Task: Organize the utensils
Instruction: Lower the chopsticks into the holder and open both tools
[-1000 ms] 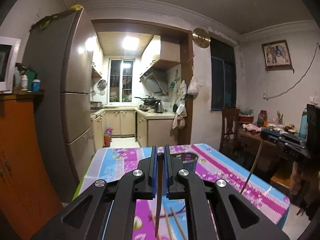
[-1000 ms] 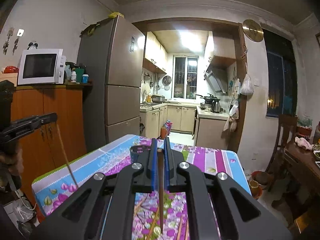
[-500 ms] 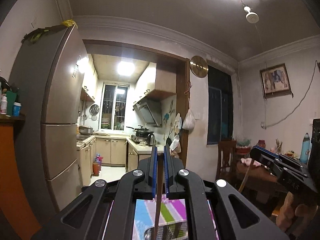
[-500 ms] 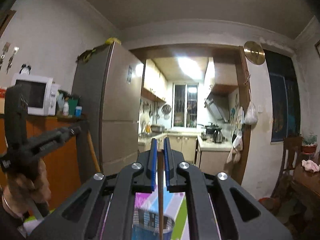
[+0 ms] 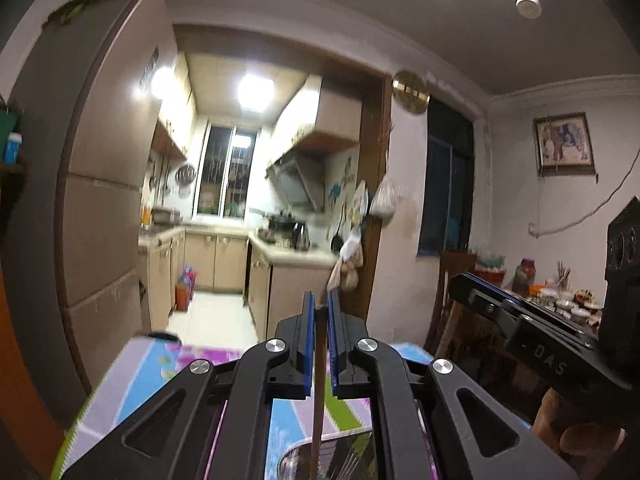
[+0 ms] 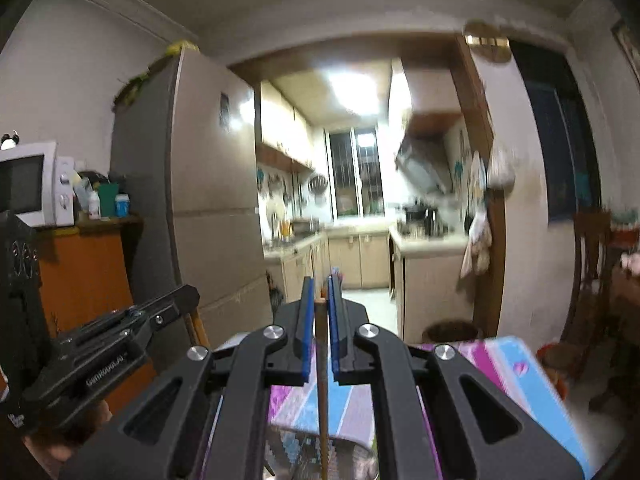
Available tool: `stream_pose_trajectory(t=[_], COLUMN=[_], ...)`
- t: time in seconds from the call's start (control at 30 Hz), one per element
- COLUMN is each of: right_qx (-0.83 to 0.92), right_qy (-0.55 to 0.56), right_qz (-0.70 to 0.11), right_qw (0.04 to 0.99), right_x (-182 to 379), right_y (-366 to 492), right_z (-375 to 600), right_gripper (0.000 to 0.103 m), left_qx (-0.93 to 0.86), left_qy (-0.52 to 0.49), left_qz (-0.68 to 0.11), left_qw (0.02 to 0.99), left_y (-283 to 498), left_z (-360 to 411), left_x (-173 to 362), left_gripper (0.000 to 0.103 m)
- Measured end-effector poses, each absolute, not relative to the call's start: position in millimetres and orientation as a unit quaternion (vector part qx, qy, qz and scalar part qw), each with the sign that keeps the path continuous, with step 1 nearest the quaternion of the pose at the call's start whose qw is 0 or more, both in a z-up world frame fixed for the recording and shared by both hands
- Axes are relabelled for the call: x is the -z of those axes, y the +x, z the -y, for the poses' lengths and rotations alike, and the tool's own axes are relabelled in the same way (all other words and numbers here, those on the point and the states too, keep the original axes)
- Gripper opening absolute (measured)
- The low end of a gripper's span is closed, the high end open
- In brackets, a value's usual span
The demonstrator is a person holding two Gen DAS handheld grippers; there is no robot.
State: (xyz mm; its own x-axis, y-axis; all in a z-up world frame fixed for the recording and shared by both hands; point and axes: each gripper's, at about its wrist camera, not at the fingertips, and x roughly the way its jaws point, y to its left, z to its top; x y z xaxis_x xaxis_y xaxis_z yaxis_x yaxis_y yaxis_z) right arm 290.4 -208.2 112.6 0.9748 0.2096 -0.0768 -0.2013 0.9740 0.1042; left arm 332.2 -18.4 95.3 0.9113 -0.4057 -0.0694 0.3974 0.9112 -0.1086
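Note:
My left gripper (image 5: 319, 300) is shut on a brown chopstick (image 5: 318, 392) that hangs straight down between its blue pads. The chopstick's lower end dips inside the rim of a patterned utensil holder (image 5: 348, 456) at the bottom edge. My right gripper (image 6: 319, 286) is likewise shut on a second chopstick (image 6: 323, 400), hanging over the same holder (image 6: 292, 446). Each gripper shows in the other's view: the right gripper (image 5: 464, 286) at the right, the left gripper (image 6: 188, 294) at the left. Both are held in a person's hands.
The holder stands on a table with a bright flowered cloth (image 5: 160, 364), near its far end. Beyond are a tall grey fridge (image 6: 208, 208), an orange cabinet with a microwave (image 6: 28, 184), the kitchen doorway, and a wooden chair (image 5: 448, 280) by a cluttered side table.
Both grippers have travelled forward over the table, each keeping its chopstick. The holder, seen far ahead a second ago, now lies right under the fingers, and the two grippers have come closer together.

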Motion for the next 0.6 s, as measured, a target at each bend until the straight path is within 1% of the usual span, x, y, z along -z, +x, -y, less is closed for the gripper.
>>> stream_pose_trajectory(t=[0.13, 0.27, 0.33, 0.37, 0.4, 0.43, 0.5, 0.6], right_qx=[-0.107, -0.106, -0.092, -0.088, -0.079, -0.071, -0.058, -0.038], right_qy=[0.057, 0.066, 0.067, 0.070, 0.075, 0.082, 0.094, 0.105], right_qz=[-0.083, -0.103, -0.111, -0.109, -0.099, -0.087, -0.069, -0.050], right_qw=[0.989, 0.987, 0.987, 0.988, 0.989, 0.990, 0.991, 0.993], right_x=[-90, -79, -80, -82, -86, -90, -100, -114], right_y=[302, 304, 301, 300, 294, 288, 275, 252], right_z=[200, 201, 205, 208, 215, 224, 242, 273], right_gripper=[0.005, 0.006, 0.011, 0.024, 0.040, 0.043, 0.044, 0.044], left_qx=[0.199, 0.189, 0.181, 0.177, 0.170, 0.165, 0.160, 0.141], left_qy=[-0.046, -0.053, -0.051, -0.052, -0.058, -0.068, -0.088, -0.097], left_qz=[-0.072, -0.083, -0.088, -0.087, -0.080, -0.070, -0.047, -0.022], left_qw=[0.976, 0.977, 0.978, 0.979, 0.980, 0.981, 0.982, 0.985], left_y=[341, 343, 343, 342, 339, 334, 322, 302], left_z=[18, 12, 8, 5, -1, -8, -24, -48], left_x=[-69, -60, -61, -63, -69, -76, -92, -113], left_gripper=[0.007, 0.008, 0.010, 0.016, 0.026, 0.030, 0.044, 0.045])
